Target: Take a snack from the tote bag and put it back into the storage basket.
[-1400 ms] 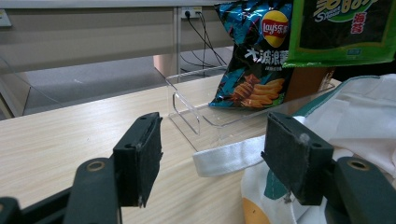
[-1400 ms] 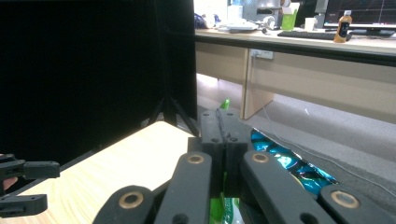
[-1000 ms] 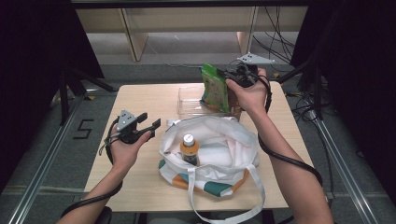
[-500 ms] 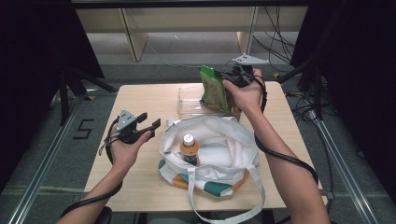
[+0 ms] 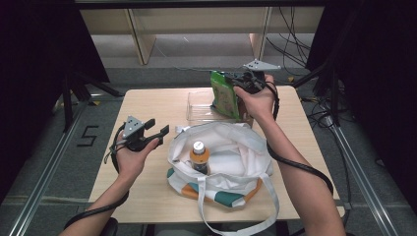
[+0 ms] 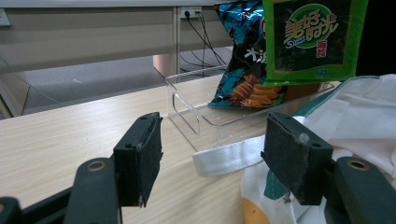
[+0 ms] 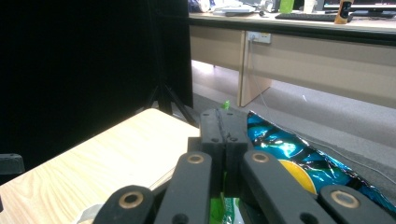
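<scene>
Between the earlier frame and this one the right gripper had drifted only slightly, back toward the near side above the far edge of the table, with the green snack packet hanging from it; the left gripper had kept its place. The right gripper's jaws were pressed together on the top edge of the green snack packet, which hung clear above the clear tray near the table's far edge. The left gripper's jaws stood well apart with nothing between them, hovering over the left half of the table just beside the tote bag. The step in hand appeared to be carrying the packet from the tray to the bag, which lay open toward the near edge with a bottle standing inside. The next move probably called for swinging the packet toward the near edge, over the bag's mouth, and lowering it beside the bottle before letting go; the left gripper might need to hold the rim open. From the left gripper view, the blue snack bag stood in the tray behind the green packet, with the tote's white strap lying on the wood, details the high view did not give. The right gripper view showed the closed pads up close.
</scene>
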Tool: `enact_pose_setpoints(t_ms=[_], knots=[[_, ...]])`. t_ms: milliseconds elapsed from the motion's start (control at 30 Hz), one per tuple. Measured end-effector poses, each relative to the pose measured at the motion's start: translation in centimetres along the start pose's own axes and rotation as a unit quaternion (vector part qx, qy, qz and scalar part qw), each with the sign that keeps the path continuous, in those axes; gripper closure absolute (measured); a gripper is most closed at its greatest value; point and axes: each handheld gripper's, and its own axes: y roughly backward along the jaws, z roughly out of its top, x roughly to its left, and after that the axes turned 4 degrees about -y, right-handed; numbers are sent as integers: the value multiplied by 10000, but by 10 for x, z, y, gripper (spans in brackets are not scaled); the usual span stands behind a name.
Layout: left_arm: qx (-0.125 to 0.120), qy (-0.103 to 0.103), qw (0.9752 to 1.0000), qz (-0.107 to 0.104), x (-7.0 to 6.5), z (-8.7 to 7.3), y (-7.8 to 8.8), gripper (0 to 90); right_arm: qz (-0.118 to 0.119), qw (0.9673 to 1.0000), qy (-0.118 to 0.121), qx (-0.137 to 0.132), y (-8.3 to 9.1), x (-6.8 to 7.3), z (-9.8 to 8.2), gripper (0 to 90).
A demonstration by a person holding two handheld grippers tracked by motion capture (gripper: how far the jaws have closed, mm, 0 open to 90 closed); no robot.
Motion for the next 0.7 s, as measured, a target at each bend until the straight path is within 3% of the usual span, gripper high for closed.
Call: enact_pose_setpoints(t_ms=[200, 233, 267, 300, 367, 433, 700], knots=[[11, 4, 10000, -8, 0, 0, 0, 361, -20, 10000, -7, 4, -5, -1, -1, 900], [3, 4, 10000, 0, 0, 0, 0, 361, -36, 9999, 85, -53, -6, -3, -1, 900], [3, 4, 10000, 0, 0, 0, 0, 362, -37, 10000, -35, -2, -6, -2, -1, 900], [9, 2, 10000, -4, 0, -1, -1, 361, -13, 10000, 56, -12, -8, -4, 0, 900], [14, -1, 10000, -8, 0, -1, -1, 362, -36, 10000, -57, -45, -8, -3, 1, 900], [17, 1, 10000, -8, 0, -1, -1, 362, -11, 10000, 68, -60, -9, -5, 1, 900], [30, 4, 10000, 6, 1, -1, -1, 362, -78, 9999, 16, -73, -16, -5, 0, 900]])
